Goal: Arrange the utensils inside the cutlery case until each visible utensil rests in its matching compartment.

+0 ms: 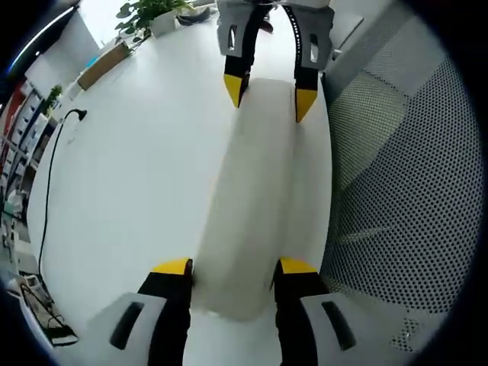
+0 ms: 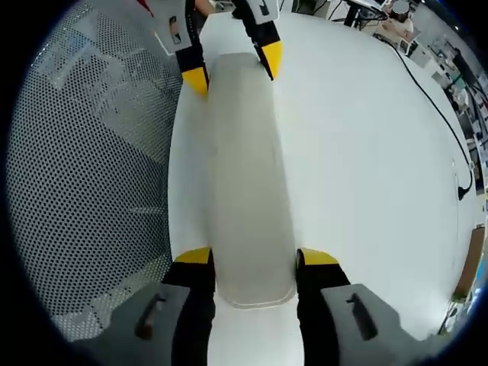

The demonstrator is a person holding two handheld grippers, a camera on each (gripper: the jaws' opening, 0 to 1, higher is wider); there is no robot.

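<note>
Looking along the left gripper in the left gripper view: its two black, yellow-tipped fingers rise at 6 o'clock, standing apart on either side of the near end of the cutlery case; whether they press the case's sides cannot be told. The case is a long, pale grey closed box lying flat on the white table, running from 6 towards 12 o'clock. At 12 o'clock the right gripper straddles the far end, fingers apart. Perforated grey panel at 3 o'clock. Black cable at 9 o'clock. Potted plant and cardboard box at 11 o'clock. No legible writing or brand.

In the right gripper view: right gripper at 6 o'clock, fingers apart flanking the case's near rounded end; contact cannot be told. The left gripper sits at 12 o'clock, fingers parted about the far end. Perforated panel at 9 o'clock. Table at 3 o'clock, with cable at 2 o'clock. No markings readable on the case.
</note>
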